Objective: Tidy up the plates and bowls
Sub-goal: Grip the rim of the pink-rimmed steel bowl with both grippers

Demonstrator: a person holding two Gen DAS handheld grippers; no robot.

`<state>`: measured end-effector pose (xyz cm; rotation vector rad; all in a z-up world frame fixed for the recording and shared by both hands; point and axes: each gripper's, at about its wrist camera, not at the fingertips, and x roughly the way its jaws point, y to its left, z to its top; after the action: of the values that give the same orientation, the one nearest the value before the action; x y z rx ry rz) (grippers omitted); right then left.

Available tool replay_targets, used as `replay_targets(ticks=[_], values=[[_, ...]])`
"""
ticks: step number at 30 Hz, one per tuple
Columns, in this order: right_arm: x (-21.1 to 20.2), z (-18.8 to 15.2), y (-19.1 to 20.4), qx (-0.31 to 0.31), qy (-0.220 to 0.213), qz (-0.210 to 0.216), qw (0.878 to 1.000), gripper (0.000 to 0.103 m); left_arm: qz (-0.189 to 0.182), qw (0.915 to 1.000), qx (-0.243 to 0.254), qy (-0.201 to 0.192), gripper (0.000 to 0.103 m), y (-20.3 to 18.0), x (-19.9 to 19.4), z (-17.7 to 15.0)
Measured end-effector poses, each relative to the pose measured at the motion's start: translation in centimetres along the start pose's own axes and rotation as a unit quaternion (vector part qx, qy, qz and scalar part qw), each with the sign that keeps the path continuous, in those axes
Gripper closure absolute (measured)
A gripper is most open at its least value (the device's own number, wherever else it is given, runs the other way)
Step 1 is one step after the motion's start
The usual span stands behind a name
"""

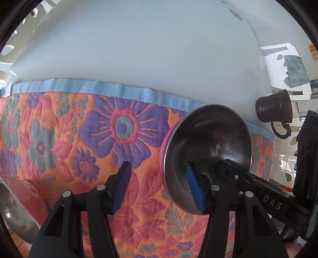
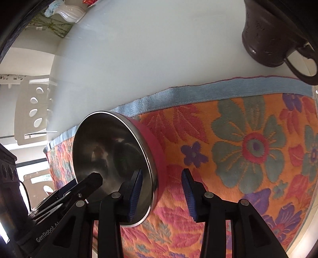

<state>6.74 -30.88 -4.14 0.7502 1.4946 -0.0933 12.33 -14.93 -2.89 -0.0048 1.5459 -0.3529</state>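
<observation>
A steel bowl [image 1: 208, 139] with a pink outer wall sits on a floral mat [image 1: 79, 139], near the mat's blue far hem. My left gripper [image 1: 158, 163] is open and straddles the bowl's rim, its right pad inside the bowl and its left pad over the mat. In the right wrist view the same bowl [image 2: 103, 150] has my right gripper [image 2: 162, 171] open across its opposite rim, left pad inside and right pad outside the pink wall. Neither gripper's pads press on the rim. Each view shows a finger of the other gripper reaching into the bowl.
A dark brown mug [image 1: 274, 107] [image 2: 268, 39] stands on the white table [image 1: 139, 49] just beyond the mat. Another steel dish [image 1: 15, 208] shows at the lower left. A white vase [image 2: 69, 12] and white chairs [image 2: 33, 107] stand beyond the table.
</observation>
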Motion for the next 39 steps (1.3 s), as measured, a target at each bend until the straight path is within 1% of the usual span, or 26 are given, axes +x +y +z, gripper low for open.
replay_targets(ticks=[2,3,4,5,6,7,8,9,11,13,18,22,25,30,39], values=[[0.3,0.1,0.4,0.000,-0.007,-0.001,1.000,0.064,-0.004,1.0000,0.002,0.002,0.057,-0.1,0.4,0.1],[0.3,0.2,0.5,-0.005,-0.009,-0.004,1.000,0.064,-0.005,1.0000,0.004,0.003,0.064,-0.2,0.6,0.2],[0.4,0.2,0.8,-0.010,-0.013,-0.009,1.000,0.069,-0.003,1.0000,0.005,0.003,0.068,-0.3,0.8,0.2],[0.5,0.1,1.2,-0.013,-0.020,-0.010,1.000,0.075,-0.003,1.0000,0.005,0.004,0.076,-0.3,1.0,0.2],[0.4,0.0,1.4,-0.014,-0.026,-0.007,1.000,0.083,-0.005,1.0000,0.002,0.005,0.081,-0.3,1.3,0.1],[0.5,-0.1,1.9,-0.015,-0.033,-0.011,0.999,0.088,-0.012,0.9999,-0.003,0.007,0.083,-0.5,1.6,-0.1],[0.4,-0.1,2.1,-0.018,-0.040,-0.012,0.999,0.088,-0.020,0.9998,-0.006,0.007,0.087,-0.4,1.7,-0.2],[0.3,-0.1,1.9,-0.020,-0.041,-0.013,0.999,0.088,-0.020,0.9998,-0.006,0.005,0.088,-0.5,1.6,-0.3],[0.2,-0.2,2.0,-0.023,-0.041,-0.018,0.999,0.088,-0.014,0.9999,0.001,0.002,0.088,-0.8,1.5,-0.4],[0.3,-0.5,2.1,-0.023,-0.039,-0.019,0.999,0.089,-0.014,0.9999,-0.003,0.005,0.088,-0.8,1.2,-0.6],[-0.8,-1.7,1.6,-0.019,-0.041,-0.004,0.999,0.088,-0.017,0.9998,-0.008,-0.001,0.088,-0.4,-0.2,-1.2],[-1.6,-2.6,2.3,-0.021,-0.044,0.002,0.999,0.088,-0.014,0.9998,-0.012,-0.005,0.088,0.3,-1.6,-1.8],[-2.3,-3.5,3.2,-0.030,-0.047,0.001,0.998,0.088,-0.011,0.9998,-0.014,-0.009,0.088,1.0,-2.8,-2.7],[-3.5,-5.0,4.9,-0.044,-0.052,0.005,0.998,0.088,-0.016,0.9994,-0.025,-0.015,0.088,2.7,-4.8,-4.0],[-5.5,-8.3,9.8,-0.078,-0.064,0.020,0.995,0.087,-0.015,0.9977,-0.039,-0.054,0.088,6.0,-9.8,-5.7]])
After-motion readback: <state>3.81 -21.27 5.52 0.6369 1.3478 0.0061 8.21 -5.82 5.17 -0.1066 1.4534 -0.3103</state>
